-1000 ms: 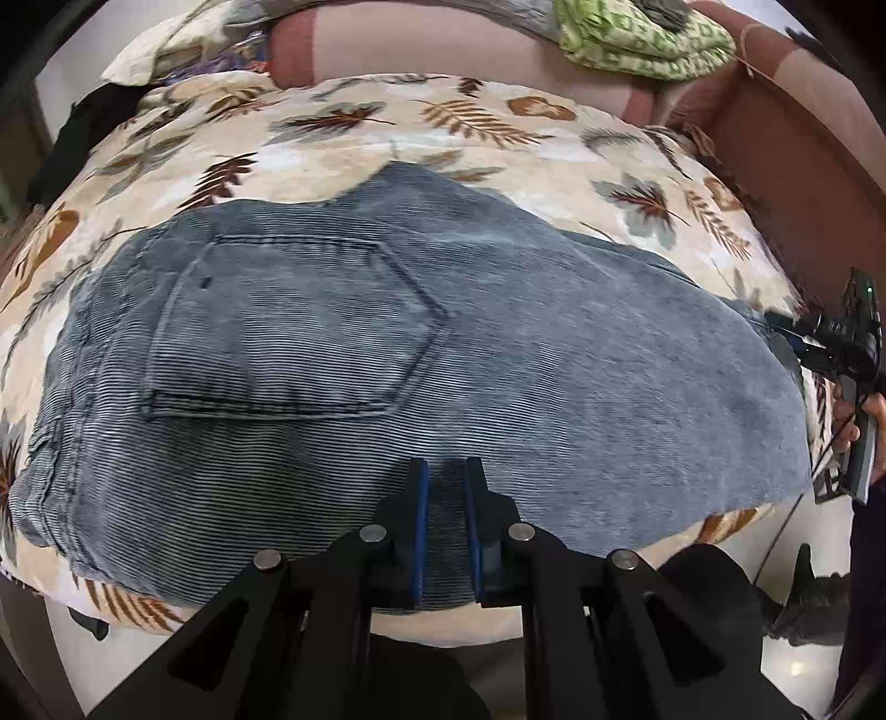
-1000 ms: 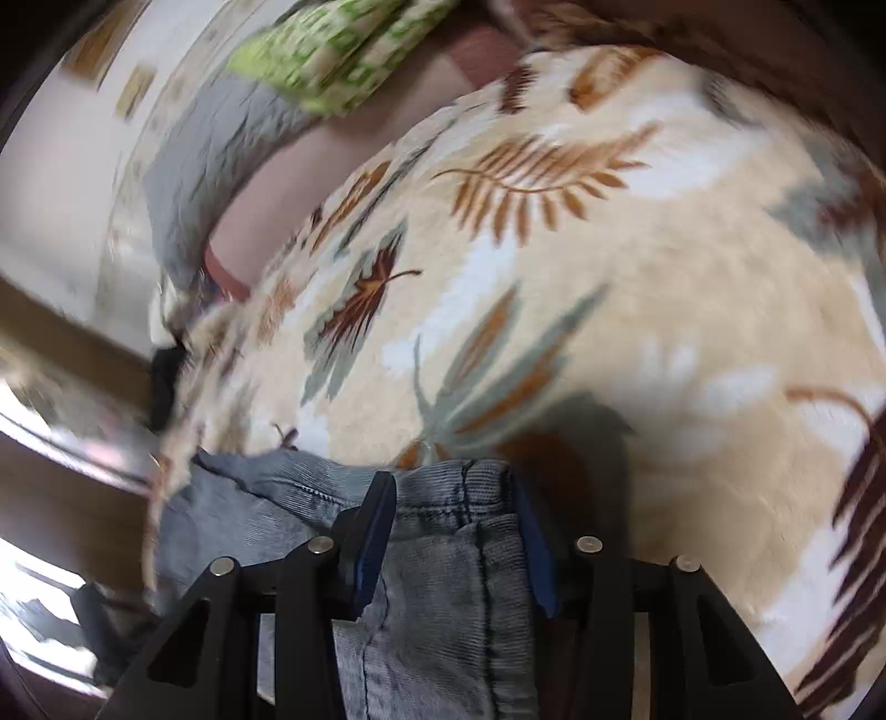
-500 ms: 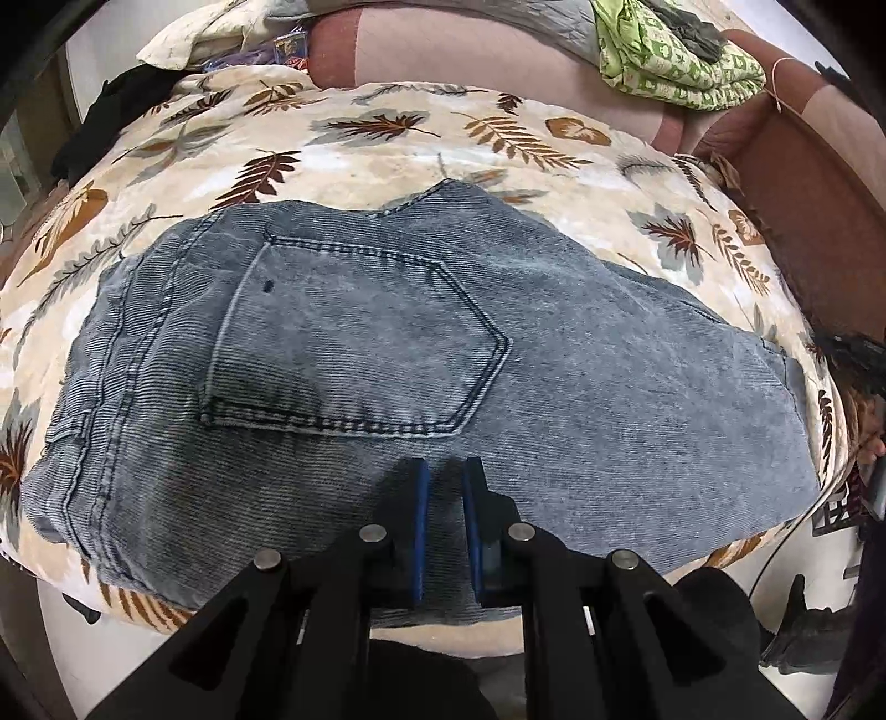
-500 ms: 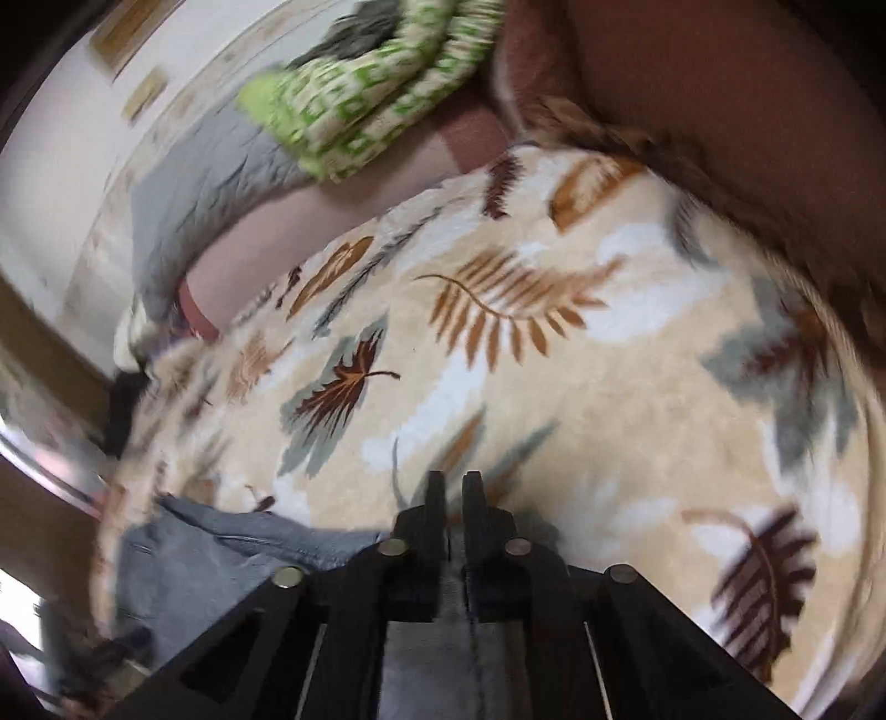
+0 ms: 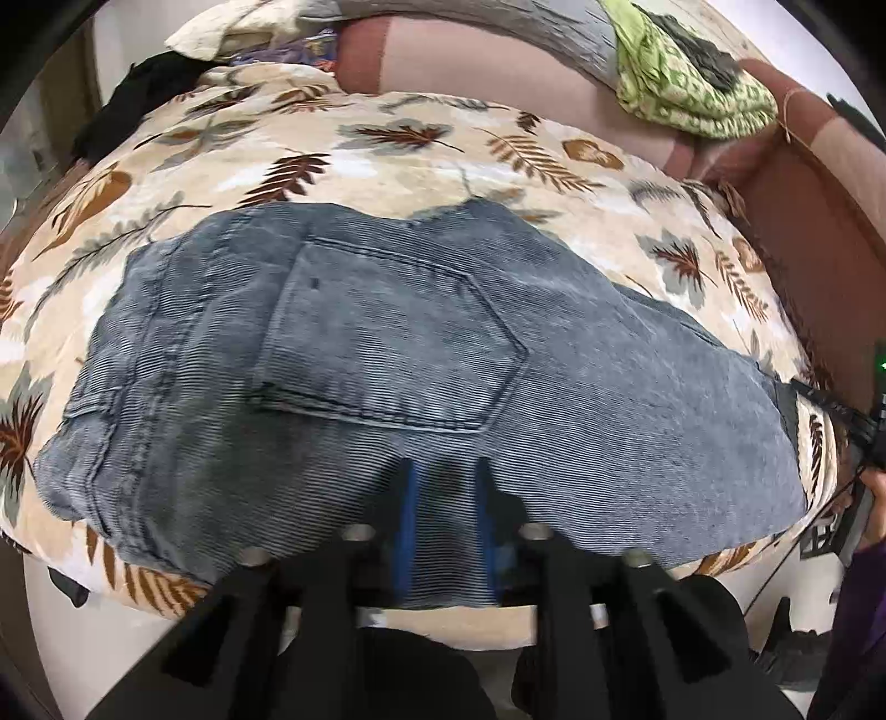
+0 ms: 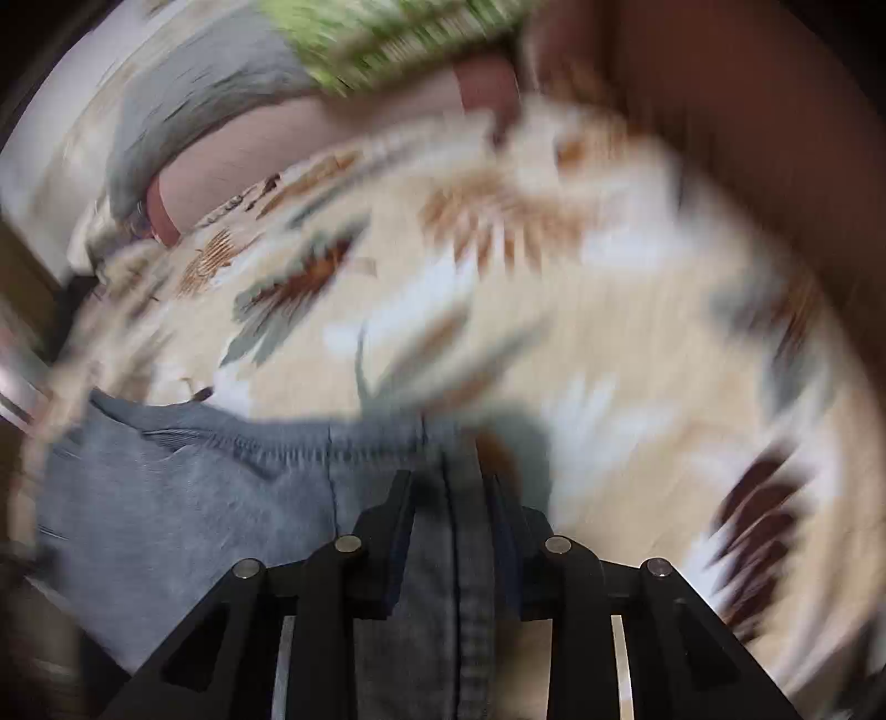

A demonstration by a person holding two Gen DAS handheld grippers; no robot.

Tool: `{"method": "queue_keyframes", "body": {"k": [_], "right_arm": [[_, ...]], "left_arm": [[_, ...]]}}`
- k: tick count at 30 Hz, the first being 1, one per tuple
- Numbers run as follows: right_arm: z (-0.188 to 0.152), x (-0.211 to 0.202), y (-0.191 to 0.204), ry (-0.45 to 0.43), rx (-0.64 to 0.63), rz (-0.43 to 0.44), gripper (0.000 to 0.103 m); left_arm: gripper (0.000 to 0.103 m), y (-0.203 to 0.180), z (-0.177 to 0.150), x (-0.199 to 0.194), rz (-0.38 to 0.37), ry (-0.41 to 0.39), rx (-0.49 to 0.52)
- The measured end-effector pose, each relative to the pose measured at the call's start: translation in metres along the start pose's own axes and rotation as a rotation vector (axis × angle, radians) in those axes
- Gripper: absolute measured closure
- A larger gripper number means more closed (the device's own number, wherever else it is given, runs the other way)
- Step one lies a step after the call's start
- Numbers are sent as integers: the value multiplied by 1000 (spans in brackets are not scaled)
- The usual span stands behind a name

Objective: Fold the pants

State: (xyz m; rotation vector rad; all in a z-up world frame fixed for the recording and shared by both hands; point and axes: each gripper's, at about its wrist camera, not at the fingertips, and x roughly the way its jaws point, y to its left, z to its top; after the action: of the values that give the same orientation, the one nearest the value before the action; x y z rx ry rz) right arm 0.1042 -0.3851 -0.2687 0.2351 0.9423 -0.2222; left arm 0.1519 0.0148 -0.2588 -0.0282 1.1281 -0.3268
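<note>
Grey-blue denim pants (image 5: 421, 354) lie folded on the leaf-print bedspread (image 5: 387, 149), back pocket up, waistband at the left. My left gripper (image 5: 446, 493) stands over the near edge of the pants with its jaws parted and denim between them, blurred. In the blurred right wrist view, my right gripper (image 6: 451, 498) has its jaws parted astride a seamed edge of the pants (image 6: 210, 498), with cloth lying between them. The right gripper also shows at the far right of the left wrist view (image 5: 864, 421).
A green patterned cloth (image 5: 692, 94) and a grey blanket (image 5: 498, 22) lie on the brown-pink sofa back (image 5: 498, 83) behind the bed. A dark brown armrest (image 5: 819, 232) rises at the right. The bed's near edge drops to a pale floor (image 5: 50, 626).
Both grippers have opened: the left went from shut on the denim edge to parted. The right was parted, shut, and is parted again. The left view has pulled back a little.
</note>
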Motion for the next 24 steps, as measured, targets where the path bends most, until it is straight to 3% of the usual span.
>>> {"method": "queue_keyframes", "body": {"k": [2,6,8,10,14,22,24], "right_arm": [[14,-7,31,11,-59,160,73],[33,2,113,77,-212,374,72],[44,20,163,136,-270,492,61],[49,37,198,159,-311,530,53],[63,74,259,240,-386,614,52],[69,123,316,344,-527,599,52],[64,122,322,347,-571,600,67]], "left_arm": [[67,5,0,2,12,-2,-3],[67,7,-1,1,-5,-11,0],[67,6,-1,0,7,-12,22],[67,6,-3,-1,-4,-12,38],[67,6,-8,-2,-2,-7,101],[67,12,-6,4,-38,2,145],[67,15,-4,6,-52,2,135]]}}
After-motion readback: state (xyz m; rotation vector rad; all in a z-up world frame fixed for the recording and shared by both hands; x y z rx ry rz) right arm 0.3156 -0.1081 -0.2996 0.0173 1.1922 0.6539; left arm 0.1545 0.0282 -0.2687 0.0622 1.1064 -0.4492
